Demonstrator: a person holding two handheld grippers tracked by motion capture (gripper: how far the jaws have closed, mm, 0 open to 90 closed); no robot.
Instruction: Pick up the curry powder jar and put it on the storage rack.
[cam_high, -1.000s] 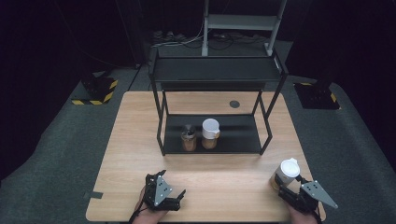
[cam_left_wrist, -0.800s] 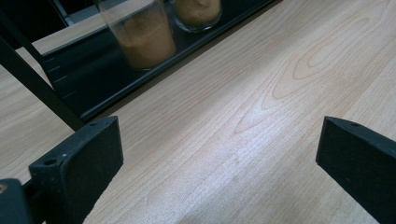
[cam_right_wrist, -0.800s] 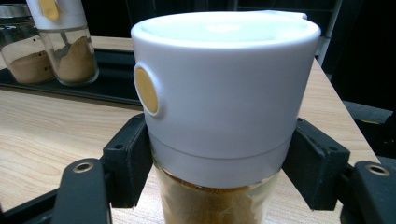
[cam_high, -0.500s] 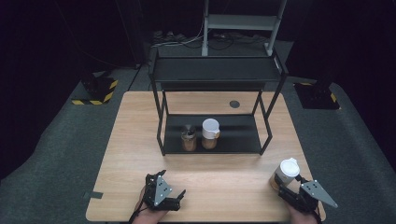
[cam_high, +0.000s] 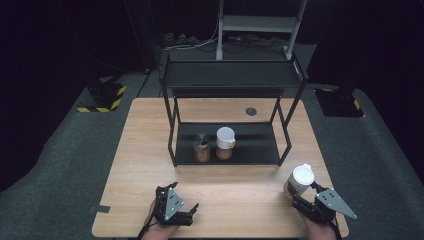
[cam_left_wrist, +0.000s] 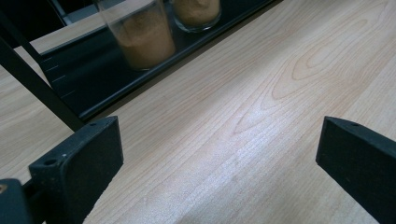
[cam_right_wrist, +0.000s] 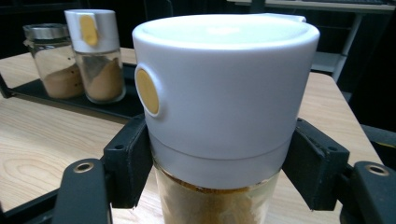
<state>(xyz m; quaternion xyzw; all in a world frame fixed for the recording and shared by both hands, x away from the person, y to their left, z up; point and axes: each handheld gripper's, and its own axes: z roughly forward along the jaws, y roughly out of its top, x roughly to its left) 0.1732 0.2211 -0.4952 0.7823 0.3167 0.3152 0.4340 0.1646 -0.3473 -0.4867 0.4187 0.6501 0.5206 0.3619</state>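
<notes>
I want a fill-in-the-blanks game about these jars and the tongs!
1. The right tongs are shut on a jar with a ____ lid.
2. The left tongs are ____, with nothing between them.
3. On the black shelf stand ____ more jars.
4. The powder inside the jars is ____.

Missing words: white; open; two; brown
</notes>
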